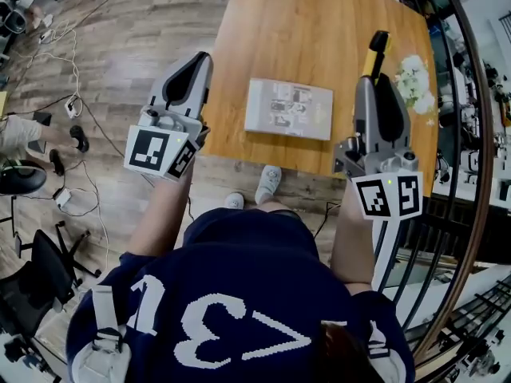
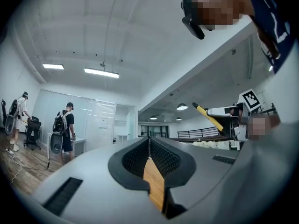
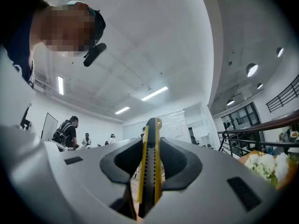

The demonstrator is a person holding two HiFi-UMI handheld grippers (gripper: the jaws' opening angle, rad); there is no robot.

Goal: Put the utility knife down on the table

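My right gripper (image 1: 377,76) is shut on a yellow and black utility knife (image 1: 374,54), which sticks up and forward out of the jaws above the right part of the wooden table (image 1: 319,46). In the right gripper view the knife (image 3: 150,162) stands upright, clamped between the two pads. My left gripper (image 1: 200,64) hovers over the table's left edge, jaws shut with nothing between them; in its own view the pads (image 2: 150,155) meet and only a strip of wood shows below. The knife (image 2: 209,116) also shows far right in the left gripper view.
A grey booklet or pad (image 1: 288,108) lies flat on the table near its front edge. White flowers (image 1: 415,78) sit at the table's right edge. A curved black railing (image 1: 467,174) runs along the right. Cables and office chairs (image 1: 40,262) are on the floor at left.
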